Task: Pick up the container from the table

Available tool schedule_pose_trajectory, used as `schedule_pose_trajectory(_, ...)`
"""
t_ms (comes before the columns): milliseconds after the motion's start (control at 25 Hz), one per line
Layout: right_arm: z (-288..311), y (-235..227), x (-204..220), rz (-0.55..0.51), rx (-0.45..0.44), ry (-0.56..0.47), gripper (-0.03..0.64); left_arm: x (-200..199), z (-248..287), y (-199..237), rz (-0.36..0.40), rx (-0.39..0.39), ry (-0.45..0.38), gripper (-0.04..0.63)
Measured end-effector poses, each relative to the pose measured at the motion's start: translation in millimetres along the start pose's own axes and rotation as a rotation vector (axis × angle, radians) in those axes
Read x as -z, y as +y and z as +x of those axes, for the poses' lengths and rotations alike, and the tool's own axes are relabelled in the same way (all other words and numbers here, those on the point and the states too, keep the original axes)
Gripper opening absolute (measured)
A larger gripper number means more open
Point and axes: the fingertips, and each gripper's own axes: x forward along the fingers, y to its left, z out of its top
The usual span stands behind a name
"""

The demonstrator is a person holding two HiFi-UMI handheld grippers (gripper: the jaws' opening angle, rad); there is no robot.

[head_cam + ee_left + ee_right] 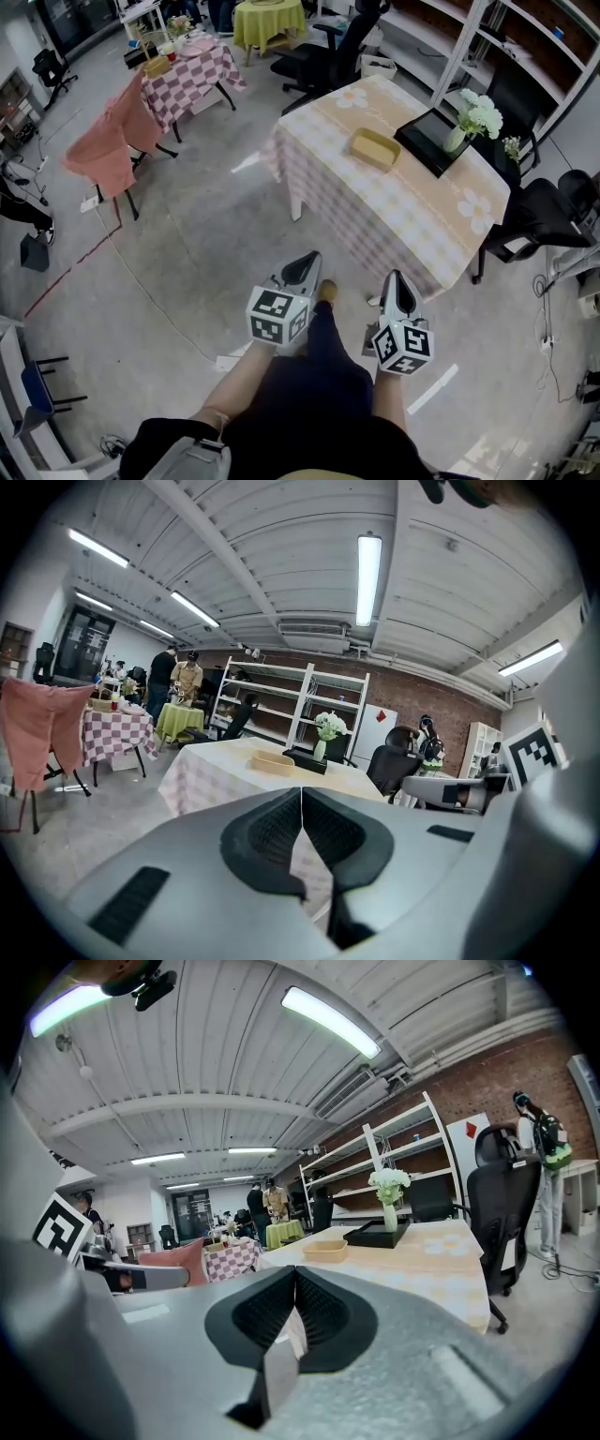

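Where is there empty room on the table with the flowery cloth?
The near half of the flower-print cloth table, this side of the shallow tan container, is bare. It is crowded by the black tray and white-flower vase.

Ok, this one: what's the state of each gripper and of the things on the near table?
left gripper: jaws shut, nothing between them, short of the table.
right gripper: jaws shut, nothing between them.
container: resting on the table, open-topped, looks empty, not held.
black tray: lying flat beside the container.
vase of flowers: upright on the tray.
table: covered with a checked cloth.
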Motion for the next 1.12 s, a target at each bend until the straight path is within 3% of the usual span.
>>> schedule_pose_trajectory(520,71,-19,-21,0.001,-0.043,0.009,0.006,-24,64,18,-0.006,-0.006,-0.002,0.012)
schedule_pose_trajectory(1120,139,-54,-45,0.008,-0.029,0.028,0.006,-55,140,34,-0.016,0.006,0.009,0.012)
